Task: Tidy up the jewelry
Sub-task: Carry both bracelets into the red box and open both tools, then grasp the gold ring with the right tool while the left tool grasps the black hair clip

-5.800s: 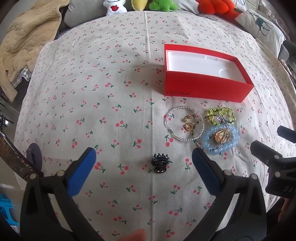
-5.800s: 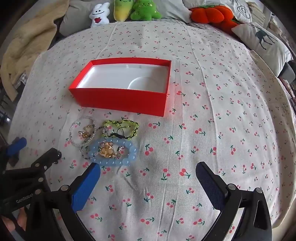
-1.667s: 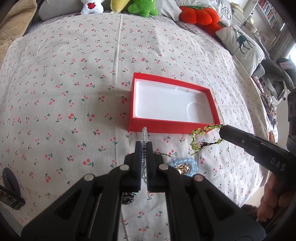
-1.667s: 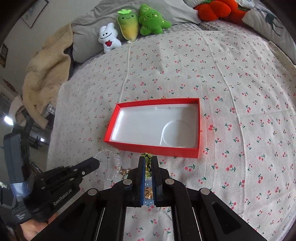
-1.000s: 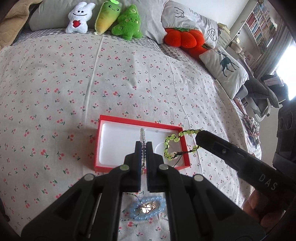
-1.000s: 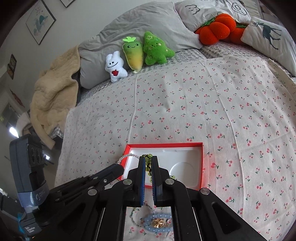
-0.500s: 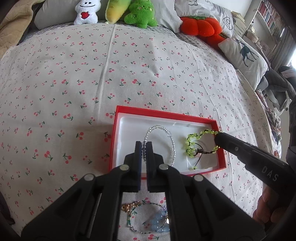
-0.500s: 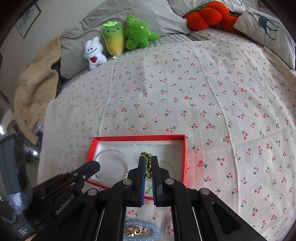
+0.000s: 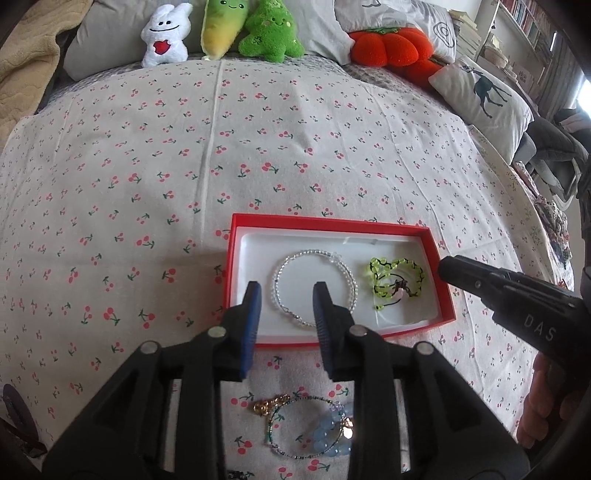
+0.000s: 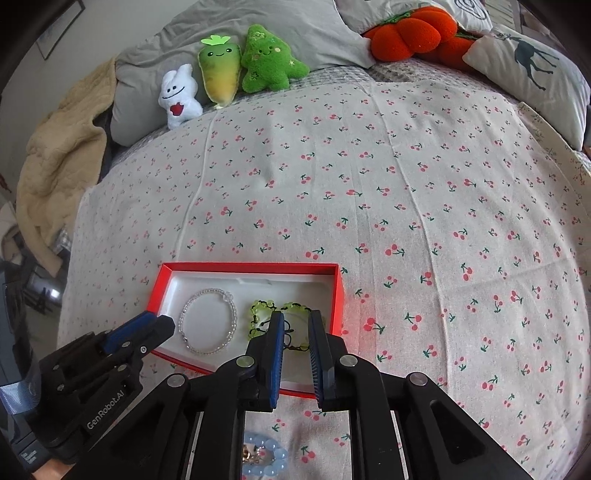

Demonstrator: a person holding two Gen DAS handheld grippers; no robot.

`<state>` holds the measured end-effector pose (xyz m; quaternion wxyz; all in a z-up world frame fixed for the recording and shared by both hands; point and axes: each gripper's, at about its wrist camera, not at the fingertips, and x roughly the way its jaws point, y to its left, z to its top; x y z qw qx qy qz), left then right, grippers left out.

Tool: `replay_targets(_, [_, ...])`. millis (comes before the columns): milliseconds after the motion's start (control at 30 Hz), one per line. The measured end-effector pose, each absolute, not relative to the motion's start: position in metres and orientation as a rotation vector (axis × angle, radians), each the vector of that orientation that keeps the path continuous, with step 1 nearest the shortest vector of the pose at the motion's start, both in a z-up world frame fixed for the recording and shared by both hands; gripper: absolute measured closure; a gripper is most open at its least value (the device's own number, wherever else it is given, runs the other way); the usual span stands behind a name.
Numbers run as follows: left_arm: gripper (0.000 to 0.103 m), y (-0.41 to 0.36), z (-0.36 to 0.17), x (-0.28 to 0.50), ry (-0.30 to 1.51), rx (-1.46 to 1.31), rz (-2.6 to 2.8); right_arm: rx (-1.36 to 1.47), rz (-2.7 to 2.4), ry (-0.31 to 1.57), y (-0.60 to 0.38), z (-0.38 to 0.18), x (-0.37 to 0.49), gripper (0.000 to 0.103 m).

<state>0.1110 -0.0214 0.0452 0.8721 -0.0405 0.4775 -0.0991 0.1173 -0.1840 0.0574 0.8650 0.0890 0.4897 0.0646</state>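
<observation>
Both hand-held grippers, left (image 9: pixel 286 308) and right (image 10: pixel 296 345), have just been opening, empty, above clear bracelet (image 9: pixel 314 286) and green bracelet (image 9: pixel 397 278) ahead in red box (image 9: pixel 332 223); light, limp strands, best pinched across the beads.

One red box (image 9: pixel 443 295) holds two bracelets: a clear beaded one (image 9: pixel 314 258) and a green one (image 9: pixel 397 280). Outside lie a blue bracelet (image 9: pixel 332 439) and a thin beaded bracelet (image 9: pixel 280 424). Three plush toys (image 9: pixel 221 29) line the bed's head.

A cherry-print sheet (image 10: pixel 406 192) is covering the bed. Grey pillows (image 10: pixel 295 33) and plush toys (image 10: pixel 236 70) are lying at its head. A beige blanket (image 10: pixel 55 155) is hanging at the left. Bookshelves (image 9: pixel 524 26) are standing at the right.
</observation>
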Motion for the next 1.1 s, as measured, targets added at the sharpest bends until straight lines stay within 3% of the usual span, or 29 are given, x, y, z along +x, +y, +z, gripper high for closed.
replay_targets(167, [0.044,-0.018,0.055,0.097,0.987,-0.067,-0.201,0.163,0.134,1.033,-0.187,0.066,0.106,0.087])
replay_targets(433, [0.021,-0.012,0.048,0.071,1.041,0.0,-0.159,0.092,0.128,1.059,-0.188,0.067,0.085,0.085])
replay_targets(533, [0.02,-0.01,0.043,0.062,1.071,0.026,-0.151,0.068,0.129,1.081,-0.187,0.063,0.075,0.077])
replay_targets(567, [0.019,-0.009,0.041,0.059,1.081,0.036,-0.145,0.062,0.129,1.093,-0.187,0.06,0.073,0.066])
replay_targets(600, [0.018,-0.009,0.039,0.057,1.09,0.046,-0.138,0.057,0.127,1.104,-0.187,0.057,0.069,0.043])
replay_targets(633, [0.017,-0.008,0.036,0.054,1.101,0.056,-0.129,0.053,0.123,1.111,-0.187,0.055,0.066,0.035])
replay_targets(1100, [0.01,0.011,0.007,0.03,1.233,0.112,-0.084,-0.024,0.126,1.249,-0.186,0.019,0.036,0.022])
